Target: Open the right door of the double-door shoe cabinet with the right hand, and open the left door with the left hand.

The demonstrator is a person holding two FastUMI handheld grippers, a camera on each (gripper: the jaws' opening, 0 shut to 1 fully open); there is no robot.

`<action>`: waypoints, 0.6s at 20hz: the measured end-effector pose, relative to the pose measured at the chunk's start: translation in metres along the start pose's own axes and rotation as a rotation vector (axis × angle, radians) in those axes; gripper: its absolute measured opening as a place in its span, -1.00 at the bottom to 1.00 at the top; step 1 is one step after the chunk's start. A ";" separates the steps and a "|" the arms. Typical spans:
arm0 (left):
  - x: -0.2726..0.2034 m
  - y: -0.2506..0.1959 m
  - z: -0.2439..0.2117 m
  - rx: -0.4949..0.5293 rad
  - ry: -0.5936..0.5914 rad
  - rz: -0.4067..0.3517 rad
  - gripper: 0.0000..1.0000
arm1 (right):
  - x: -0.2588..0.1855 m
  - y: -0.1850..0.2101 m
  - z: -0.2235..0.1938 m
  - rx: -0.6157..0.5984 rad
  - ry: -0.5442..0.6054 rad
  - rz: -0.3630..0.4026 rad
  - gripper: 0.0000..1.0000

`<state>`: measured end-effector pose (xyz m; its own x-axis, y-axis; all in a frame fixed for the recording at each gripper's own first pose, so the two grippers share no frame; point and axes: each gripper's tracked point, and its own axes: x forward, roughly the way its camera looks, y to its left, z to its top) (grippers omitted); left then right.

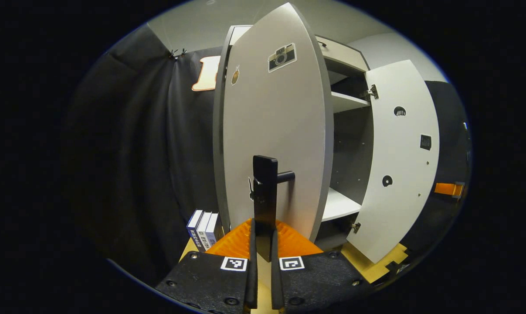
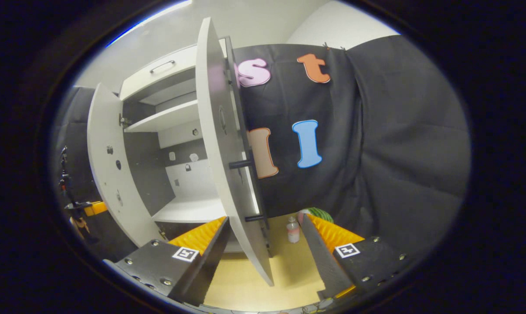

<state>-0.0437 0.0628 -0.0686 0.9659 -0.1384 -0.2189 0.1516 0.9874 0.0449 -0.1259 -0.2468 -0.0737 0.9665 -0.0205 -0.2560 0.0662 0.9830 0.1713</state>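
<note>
- Grey and white board makes up the shoe cabinet (image 1: 345,131), seen in the left gripper view with both doors swung open.
- Left gripper (image 1: 263,244) sits low and near in that view, its fingers (image 1: 250,244) closed on the black bar handle (image 1: 265,192) of the left door (image 1: 271,131), one finger on each side of the bar.
- A camera sticker (image 1: 282,57) and a smaller brown sticker (image 1: 235,75) are stuck high on the left door's face; no writing on them can be read.
- To the right, the right door (image 1: 398,161) stands wide open, showing its inner face with hinges and round holes.
- Between the doors, white shelves (image 1: 339,203) show inside the cabinet.
- Three books (image 1: 203,229) stand upright on the wooden tabletop (image 1: 371,266), low and left of the door; their spine print is too small to read.
- In the right gripper view, the right gripper (image 2: 263,235) is spread open, its fingers (image 2: 201,237) on either side of the right door's (image 2: 221,152) lower edge without pressing it.
- That door is seen edge-on, with its black handle (image 2: 245,192) on the right face.
- The left door (image 2: 108,165) hangs open on the far left, with shelves (image 2: 171,115) and a drawer (image 2: 158,72) above.
- A small bottle (image 2: 293,230) with a pink label and a green striped ball (image 2: 321,214) rest on the tabletop (image 2: 254,279) near the black cloth wall (image 2: 398,152).
</note>
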 end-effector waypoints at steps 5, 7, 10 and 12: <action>-0.007 0.016 0.000 -0.035 0.000 0.008 -0.75 | -0.001 0.001 -0.001 0.024 0.000 -0.001 0.95; -0.009 0.028 -0.002 -0.004 -0.003 0.032 -0.82 | 0.000 0.001 -0.003 0.034 0.003 0.002 0.95; -0.015 0.048 -0.001 0.004 -0.003 0.085 -0.85 | 0.001 0.004 -0.004 0.047 0.006 0.007 0.95; -0.016 0.062 -0.001 -0.006 -0.008 0.117 -0.91 | 0.002 0.006 -0.004 0.051 0.007 0.012 0.95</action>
<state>-0.0504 0.1262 -0.0634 0.9785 -0.0228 -0.2048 0.0365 0.9973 0.0634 -0.1242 -0.2398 -0.0770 0.9654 -0.0068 -0.2606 0.0670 0.9725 0.2230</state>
